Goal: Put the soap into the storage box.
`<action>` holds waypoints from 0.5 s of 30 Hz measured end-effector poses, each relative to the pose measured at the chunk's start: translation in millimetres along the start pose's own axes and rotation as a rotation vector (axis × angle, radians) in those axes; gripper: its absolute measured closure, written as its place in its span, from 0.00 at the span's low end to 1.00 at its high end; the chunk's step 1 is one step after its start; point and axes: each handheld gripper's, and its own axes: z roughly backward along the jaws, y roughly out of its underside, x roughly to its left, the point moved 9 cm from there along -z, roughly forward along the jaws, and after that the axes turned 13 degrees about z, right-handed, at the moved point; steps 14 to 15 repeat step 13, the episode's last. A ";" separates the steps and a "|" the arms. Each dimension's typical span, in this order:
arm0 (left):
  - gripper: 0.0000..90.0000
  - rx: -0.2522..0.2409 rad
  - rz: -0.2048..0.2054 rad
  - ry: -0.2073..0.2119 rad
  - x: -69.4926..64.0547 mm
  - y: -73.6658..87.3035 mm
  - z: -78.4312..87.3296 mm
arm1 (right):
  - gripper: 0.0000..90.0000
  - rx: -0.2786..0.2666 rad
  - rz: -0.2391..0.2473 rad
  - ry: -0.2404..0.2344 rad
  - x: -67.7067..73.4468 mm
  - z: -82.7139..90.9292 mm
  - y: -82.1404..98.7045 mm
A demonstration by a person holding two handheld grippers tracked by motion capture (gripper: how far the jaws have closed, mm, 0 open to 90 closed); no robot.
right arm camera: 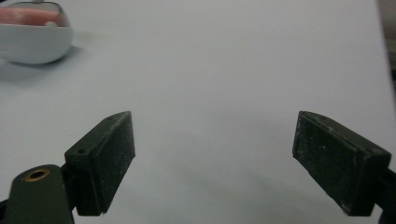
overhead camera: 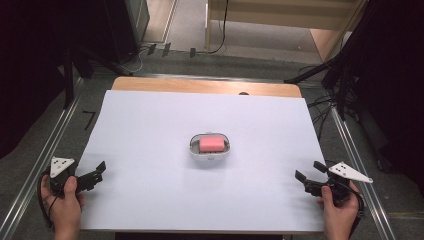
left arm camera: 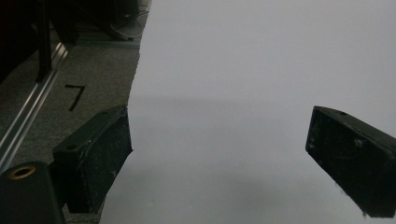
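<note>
handling notes: pink block in white oval dish

both hands rest at the near edge of the table. left hand holds the left black two-jaw gripper at the near left corner; right hand holds the right black two-jaw gripper at the near right corner. each gripper stands with its jaws spread wide and nothing between them; the gripper views confirm flat, matte, slightly scuffed black pads over bare sheet.

location: the small white oval dish sits near the centre of the pale matte sheet covering the wooden table, well apart from both grippers. the pink rectangular block lies inside it, its top about level with the rim.

materials and shape:
- dish: smooth, glossy, rounded wall, probably plastic or ceramic; rigid, light, likely slippery on curved sides.
- block: matte, soft-edged; looks like sponge or soap, which cannot be told. judged light; may compress or slip.

recommended hold: grip the block across its short sides, from above, with gentle closure. for the dish, pinch the rim wall at a long side; brace with the other gripper, since it may slide on the smooth sheet.
</note>
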 end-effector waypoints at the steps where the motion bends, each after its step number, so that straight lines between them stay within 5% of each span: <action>1: 0.08 -0.001 -0.001 -0.001 0.0 -0.1 -0.3 | 0.15 0.000 -0.006 0.023 -4.1 3.1 1.7; 6: 0.08 0.005 -0.013 -0.011 -0.9 0.6 -0.9 | 0.15 -0.039 -0.079 0.031 -13.7 11.7 4.2; 15: 0.08 -0.005 -0.025 -0.028 -1.0 0.3 -0.4 | 0.15 0.013 -0.036 0.031 -10.1 6.7 6.6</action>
